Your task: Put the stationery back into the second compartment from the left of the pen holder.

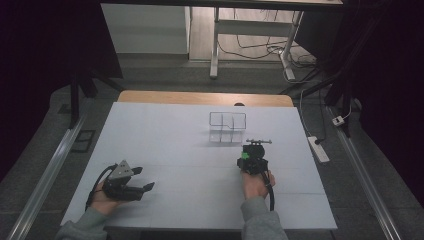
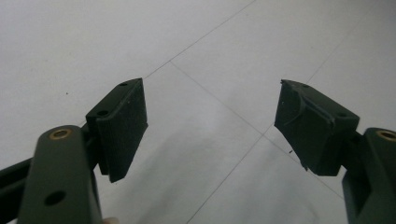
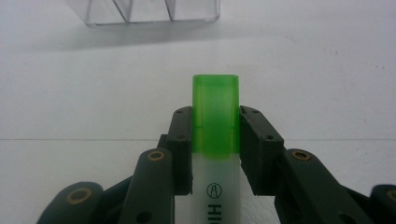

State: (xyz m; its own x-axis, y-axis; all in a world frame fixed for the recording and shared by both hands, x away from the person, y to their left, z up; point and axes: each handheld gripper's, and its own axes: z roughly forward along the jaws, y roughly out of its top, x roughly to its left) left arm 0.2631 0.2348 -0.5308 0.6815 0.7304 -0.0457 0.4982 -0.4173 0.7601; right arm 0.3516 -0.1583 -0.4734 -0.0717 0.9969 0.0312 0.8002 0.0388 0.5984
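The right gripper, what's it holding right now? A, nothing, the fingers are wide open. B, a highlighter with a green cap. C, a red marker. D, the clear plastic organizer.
B: in the right gripper view the right gripper has its fingers closed on both sides of a highlighter with a translucent green cap, while the clear organizer stands apart farther ahead on the table.

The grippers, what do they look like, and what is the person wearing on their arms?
Both are black. The left gripper has a grey three-cornered plate on top and flat pads on arms with brass-coloured rivets. The right gripper has a black cable trailing past the wrist. The person wears grey-green sleeves.
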